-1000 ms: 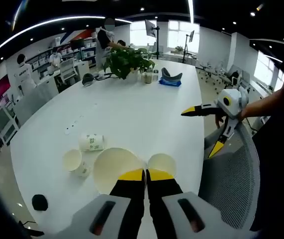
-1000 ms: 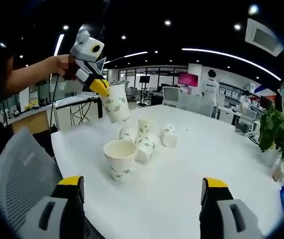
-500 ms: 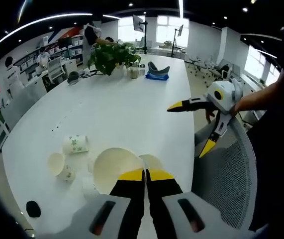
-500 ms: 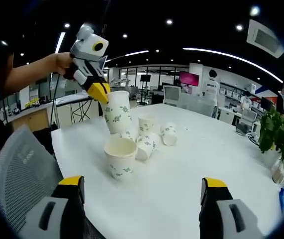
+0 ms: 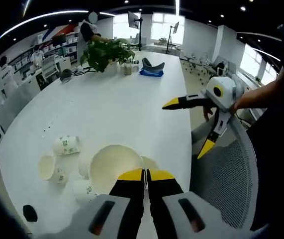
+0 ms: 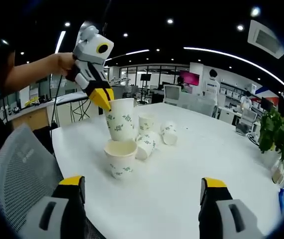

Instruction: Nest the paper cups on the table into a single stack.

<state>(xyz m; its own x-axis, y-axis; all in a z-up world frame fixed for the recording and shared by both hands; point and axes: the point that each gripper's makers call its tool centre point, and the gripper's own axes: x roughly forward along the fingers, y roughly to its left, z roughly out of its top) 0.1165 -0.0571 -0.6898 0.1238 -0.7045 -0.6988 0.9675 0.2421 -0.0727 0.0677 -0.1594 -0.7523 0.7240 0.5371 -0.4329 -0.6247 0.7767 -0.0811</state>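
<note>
The held cup [image 6: 121, 119] hangs from the left gripper [image 6: 103, 99], directly above the upright cup [image 6: 120, 157] on the bench [image 6: 191, 164]; loose cups [image 6: 154, 134] lie just behind, ahead of the right gripper [image 6: 138, 191].

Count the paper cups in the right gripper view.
5: one held above an upright cup; one upright behind; two on their sides. Others may hide behind them.

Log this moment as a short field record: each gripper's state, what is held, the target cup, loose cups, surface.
left gripper: shut on held cup
held cup: upright, just above the target cup's mouth
target cup: upright on the table, open mouth up
right gripper: open, holding nothing
loose cups: cluster behind the target cup, some on their sides
table: white
</note>
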